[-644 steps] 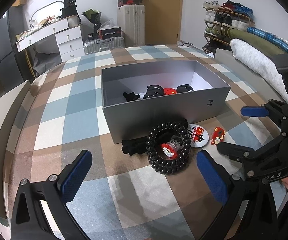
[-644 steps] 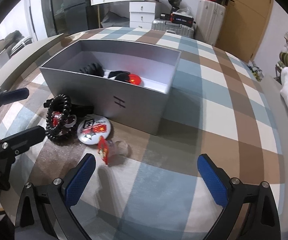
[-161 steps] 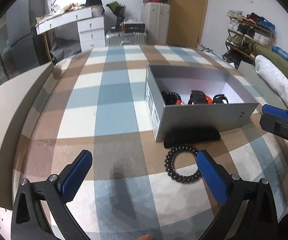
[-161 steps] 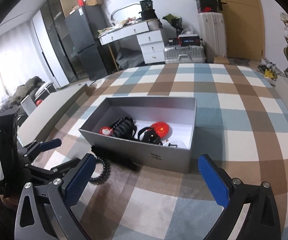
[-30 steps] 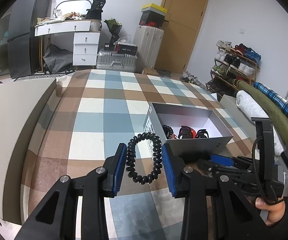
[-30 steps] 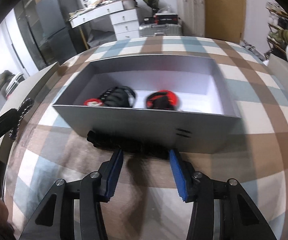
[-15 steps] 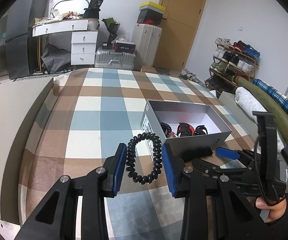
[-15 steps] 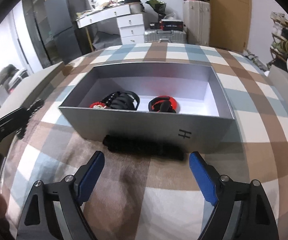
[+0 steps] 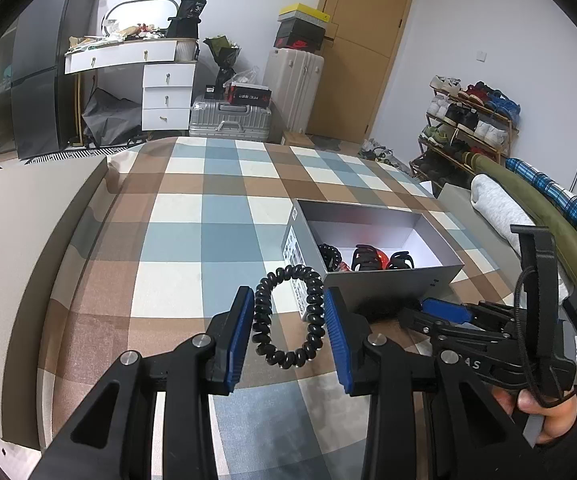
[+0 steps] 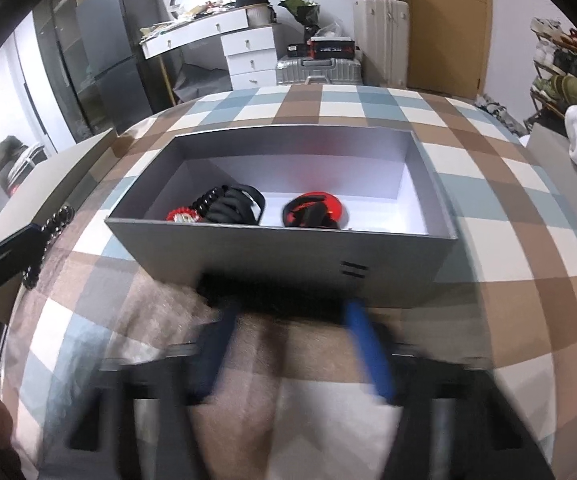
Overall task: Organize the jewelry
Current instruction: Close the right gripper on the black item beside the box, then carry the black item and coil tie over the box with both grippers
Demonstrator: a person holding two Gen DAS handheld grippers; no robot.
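My left gripper [image 9: 286, 292] is shut on a black spiral hair tie [image 9: 262, 320], held up in the air left of the grey box [image 9: 388, 280]. Inside the box [image 10: 272, 252] lie black claw clips [image 10: 236, 204] and a red piece [image 10: 316, 208]. A black fuzzy hair band [image 10: 272, 290] lies on the checked cloth against the box's front wall. My right gripper [image 10: 291, 308] is blurred, its jaws closing with the band's middle between its fingertips. I see no firm pinch. The left wrist view shows its tips at the band [image 9: 376, 306].
The checked cloth [image 9: 192, 248] covers a wide flat surface. A beige ledge [image 9: 16, 240] runs along the left. Folded blankets [image 9: 528, 208] lie at the right. Suitcases, white drawers and a shoe rack stand at the back. A hand [image 9: 544, 408] holds the right gripper.
The right jaws stood wide half a second ago and have swung inward around the black hair band, closer to the box. The left gripper still holds the spiral tie in place.
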